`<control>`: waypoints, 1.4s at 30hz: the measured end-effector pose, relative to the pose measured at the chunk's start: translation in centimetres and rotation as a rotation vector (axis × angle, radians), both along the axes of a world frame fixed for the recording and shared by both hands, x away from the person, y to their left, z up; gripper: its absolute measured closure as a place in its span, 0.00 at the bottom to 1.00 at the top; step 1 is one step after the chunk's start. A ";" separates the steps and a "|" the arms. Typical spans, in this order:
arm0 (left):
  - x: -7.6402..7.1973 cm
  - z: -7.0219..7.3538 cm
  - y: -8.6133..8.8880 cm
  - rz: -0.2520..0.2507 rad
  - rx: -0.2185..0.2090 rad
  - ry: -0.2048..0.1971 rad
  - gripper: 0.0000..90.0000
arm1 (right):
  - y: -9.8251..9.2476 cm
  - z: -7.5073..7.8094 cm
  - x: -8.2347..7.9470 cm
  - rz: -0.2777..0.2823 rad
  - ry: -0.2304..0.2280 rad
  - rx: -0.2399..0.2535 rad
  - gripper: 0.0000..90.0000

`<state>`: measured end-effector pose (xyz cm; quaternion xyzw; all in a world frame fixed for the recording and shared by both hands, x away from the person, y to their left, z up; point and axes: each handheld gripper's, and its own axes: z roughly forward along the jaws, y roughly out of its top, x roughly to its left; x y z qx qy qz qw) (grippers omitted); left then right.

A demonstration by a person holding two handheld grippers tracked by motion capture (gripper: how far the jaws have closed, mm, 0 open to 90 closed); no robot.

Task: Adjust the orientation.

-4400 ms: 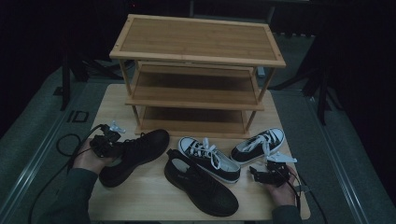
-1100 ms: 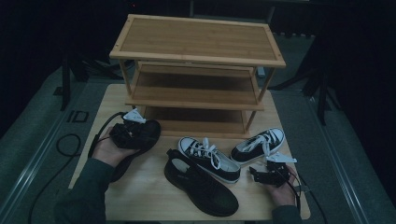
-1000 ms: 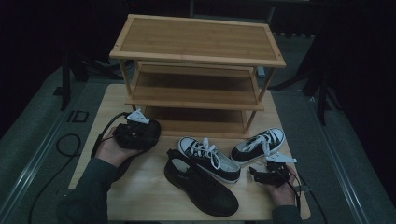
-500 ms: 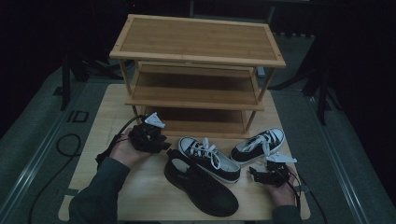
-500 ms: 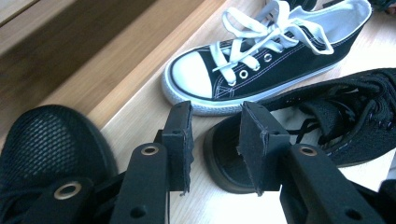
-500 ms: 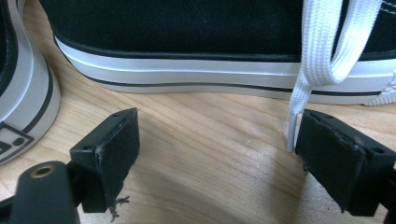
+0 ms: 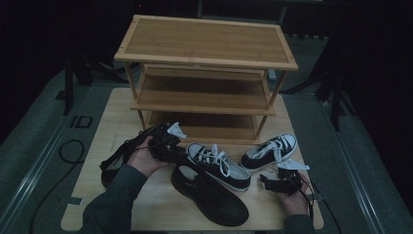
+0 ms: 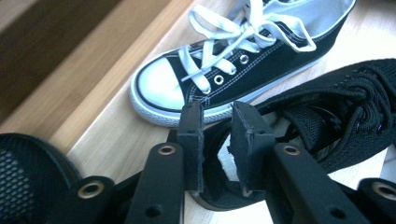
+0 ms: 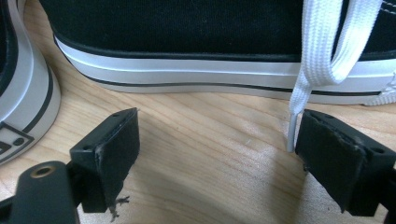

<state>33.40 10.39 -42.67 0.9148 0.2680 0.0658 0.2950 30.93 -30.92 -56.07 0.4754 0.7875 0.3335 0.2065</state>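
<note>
A wooden three-shelf rack stands at the back of the table. In front lie a black knit shoe, a black-and-white sneaker and its mate. A second black shoe lies at the left under the person's forearm. My left gripper hovers at the knit shoe's heel. In the left gripper view, my left gripper has its jaws a narrow gap apart over the shoe's collar, clamping nothing. My right gripper is open on the table beside the mate's sole; a lace hangs by one jaw.
The rack's lowest shelf edge runs just behind the sneaker's toe. Bare table shows at the front left. A cable loops off the table's left side. The right gripper sits near the front right corner.
The left hand and gripper moved right, off the left black shoe and toward the middle knit shoe's heel. That left shoe now lies flat by the forearm. The right gripper stayed put.
</note>
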 end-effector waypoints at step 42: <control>-0.9 -0.9 2.4 -0.006 0.033 0.037 0.96 | 0.0 0.0 0.0 0.000 0.003 0.001 0.15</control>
